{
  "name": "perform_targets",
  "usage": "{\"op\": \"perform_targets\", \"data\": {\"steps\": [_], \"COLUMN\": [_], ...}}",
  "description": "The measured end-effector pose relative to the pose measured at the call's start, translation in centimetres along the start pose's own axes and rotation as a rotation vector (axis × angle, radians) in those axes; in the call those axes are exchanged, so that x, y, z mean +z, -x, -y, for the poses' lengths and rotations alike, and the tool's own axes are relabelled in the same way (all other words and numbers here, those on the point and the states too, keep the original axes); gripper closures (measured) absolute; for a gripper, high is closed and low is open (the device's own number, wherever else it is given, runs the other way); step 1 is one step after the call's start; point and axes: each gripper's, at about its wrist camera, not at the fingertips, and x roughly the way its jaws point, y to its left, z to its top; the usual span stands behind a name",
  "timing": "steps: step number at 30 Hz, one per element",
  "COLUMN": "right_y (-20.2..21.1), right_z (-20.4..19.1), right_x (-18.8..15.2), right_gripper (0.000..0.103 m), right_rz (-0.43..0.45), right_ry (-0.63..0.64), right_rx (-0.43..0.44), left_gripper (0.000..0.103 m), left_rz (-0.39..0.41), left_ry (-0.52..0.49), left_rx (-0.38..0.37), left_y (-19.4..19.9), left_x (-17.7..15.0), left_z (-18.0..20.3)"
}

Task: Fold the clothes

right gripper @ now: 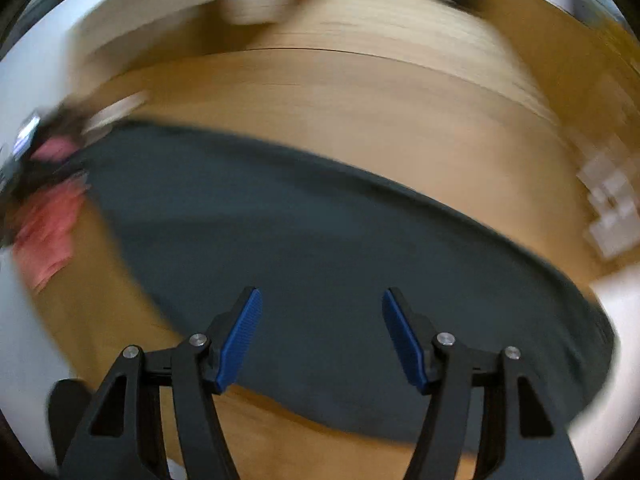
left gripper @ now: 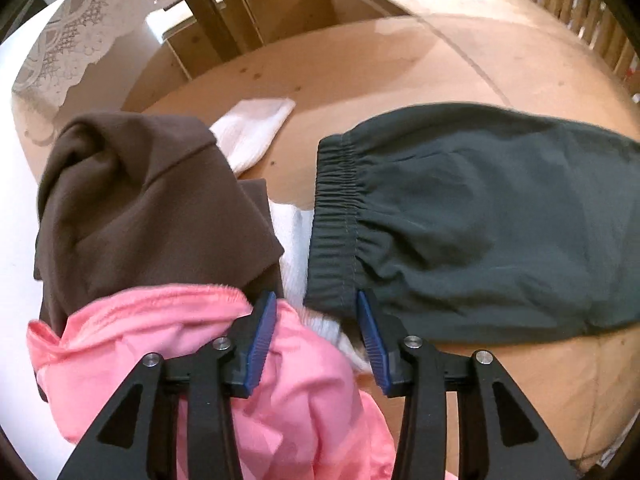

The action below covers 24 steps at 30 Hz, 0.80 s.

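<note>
We see our left gripper pointing down over a pile of clothes at the left end of a brown table. Its jaws stand apart with nothing pressed between the blue pads; only loose white cloth and pink fabric lie below the gap. The dark green shorts lie spread flat on the table to the right, with the gathered waistband facing the pile and its near corner just beside the right-hand pad.

Left of the shorts a brown garment sits bunched up, and a pink garment lies crumpled in front of it, nearer to us, partly under the left finger. A white cloth shows in the gap between the brown garment and the waistband, and a white sock lies farther off on the table, beyond the brown garment. A lace cloth hangs at the far left.

Our right gripper hovers above the other part of the same shorts. This view is heavily blurred. Its jaws are wide apart and grip nothing; the shorts lie flat under them. At the far left of this view we make out a smear of pink where the pile sits.
</note>
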Motion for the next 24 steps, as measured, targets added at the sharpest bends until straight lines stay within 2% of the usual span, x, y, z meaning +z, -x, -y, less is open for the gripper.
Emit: {"op": "perform_targets", "data": {"steps": [4,6,8,14,18,24], "right_y": [-3.7,-5.9,-7.8,-13.4,-14.7,-15.9], "right_z": [-13.4,-18.8,-23.1,-29.7,-30.5,-30.5], "right_x": [5.6,8.2,9.8,13.4,13.9,13.6], "right_gripper": [0.041,0.041,0.041,0.041,0.041,0.042], "right_rz": [0.032,0.032,0.035,-0.007,-0.029,-0.073], "right_ry": [0.255,0.337,0.403,0.502,0.524,0.503], "right_rx": [0.112,0.159,0.161,0.117,0.04,0.029], "left_gripper": [0.063,0.064,0.063,0.063,0.063,0.063], "left_rz": [0.054,0.084,0.113,0.155,0.18,0.194], "left_ry": [-0.012,-0.015,-0.021,-0.02,0.014,0.034], "left_rx": [-0.049,-0.082,-0.114,-0.124,-0.138,-0.157], "left_y": [2.6,4.1,5.6,8.3,8.9,8.3], "left_x": [-1.7,-2.5,-3.4,-5.8,-7.0,-7.4], "left_z": [-0.4,-0.6,-1.1,-2.8,-4.5,-5.4]}}
